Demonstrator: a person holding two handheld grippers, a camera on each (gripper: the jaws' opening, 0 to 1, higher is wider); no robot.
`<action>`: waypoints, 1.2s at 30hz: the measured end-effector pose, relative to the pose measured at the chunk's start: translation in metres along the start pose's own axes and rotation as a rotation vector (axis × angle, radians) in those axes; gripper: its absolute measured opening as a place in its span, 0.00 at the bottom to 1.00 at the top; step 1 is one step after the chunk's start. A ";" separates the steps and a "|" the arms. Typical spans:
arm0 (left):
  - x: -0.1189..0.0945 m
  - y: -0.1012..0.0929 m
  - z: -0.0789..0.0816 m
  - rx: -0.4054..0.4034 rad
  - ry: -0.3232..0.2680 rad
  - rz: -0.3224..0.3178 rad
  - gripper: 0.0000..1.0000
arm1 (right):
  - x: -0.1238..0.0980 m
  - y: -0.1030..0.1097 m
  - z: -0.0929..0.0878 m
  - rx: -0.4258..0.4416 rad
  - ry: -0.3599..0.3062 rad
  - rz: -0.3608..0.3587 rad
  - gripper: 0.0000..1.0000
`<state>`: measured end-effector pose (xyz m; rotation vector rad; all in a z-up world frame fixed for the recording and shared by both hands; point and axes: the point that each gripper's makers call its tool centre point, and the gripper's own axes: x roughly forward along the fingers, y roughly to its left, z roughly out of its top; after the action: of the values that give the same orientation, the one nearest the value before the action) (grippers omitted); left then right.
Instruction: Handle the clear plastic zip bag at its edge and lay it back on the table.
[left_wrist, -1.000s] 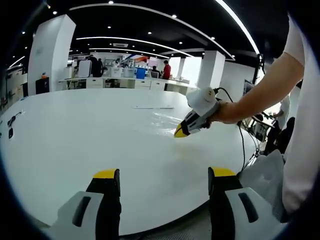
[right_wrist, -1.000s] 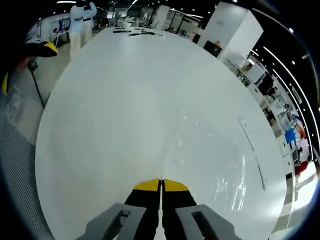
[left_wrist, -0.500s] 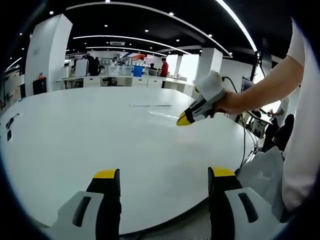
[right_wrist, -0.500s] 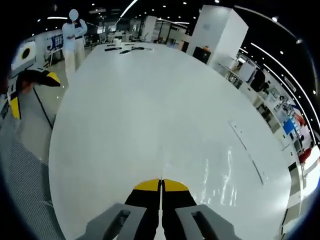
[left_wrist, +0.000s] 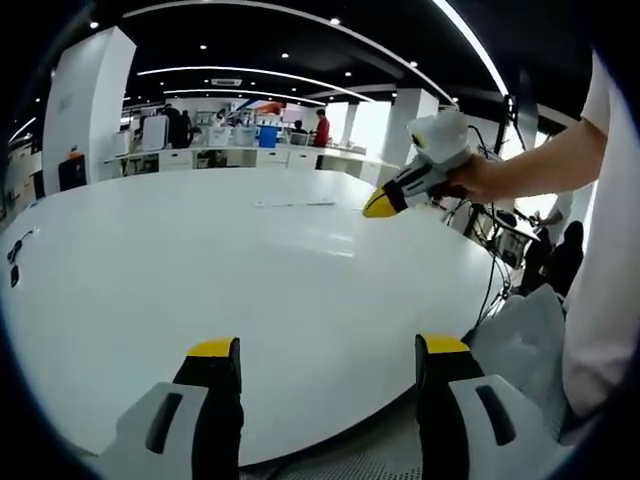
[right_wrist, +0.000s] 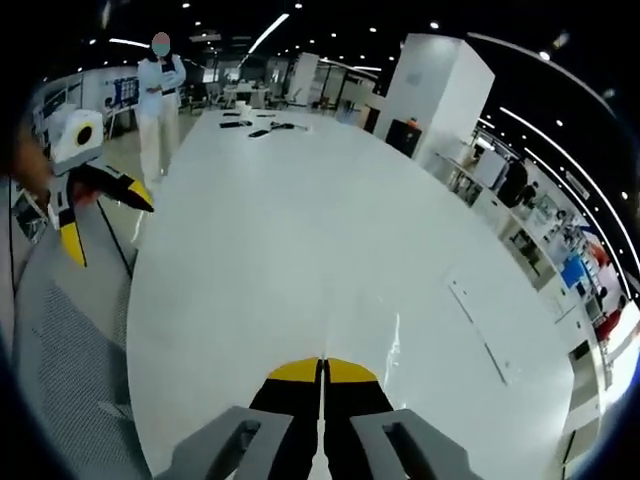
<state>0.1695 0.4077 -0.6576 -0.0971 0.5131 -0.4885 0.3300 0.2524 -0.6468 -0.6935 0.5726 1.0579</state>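
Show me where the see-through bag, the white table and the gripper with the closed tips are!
bag (right_wrist: 385, 330): right gripper view, on the shiny crinkled plastic ahead of the closed tips.
table (left_wrist: 150, 270): left gripper view, on its bare white top.
right gripper (left_wrist: 378, 207): left gripper view, on its yellow tips, raised above the table.

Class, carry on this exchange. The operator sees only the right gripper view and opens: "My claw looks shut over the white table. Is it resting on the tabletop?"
Observer: No. In the left gripper view the right claw hangs in the air above the white table, apart from its surface.
Operator: What carries it?
Observer: A hand grips its rear end, and a bare forearm reaches in from the right.
Operator: Anything beside the left claw?
Observer: A pale crumpled bundle lies past the table's edge, to the right of the left claw, whose jaws stand apart.
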 end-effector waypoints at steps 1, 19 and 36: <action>0.000 0.000 -0.001 0.000 0.003 -0.002 0.68 | -0.004 0.000 0.002 -0.006 -0.007 -0.002 0.00; 0.006 -0.013 0.018 0.050 0.015 -0.069 0.66 | -0.081 0.013 0.025 -0.079 -0.143 0.037 0.00; 0.028 -0.018 0.113 0.207 -0.098 -0.197 0.52 | -0.148 0.038 0.037 -0.123 -0.247 0.130 0.00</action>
<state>0.2389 0.3747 -0.5678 0.0272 0.3558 -0.7226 0.2418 0.2062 -0.5257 -0.6265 0.3443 1.2878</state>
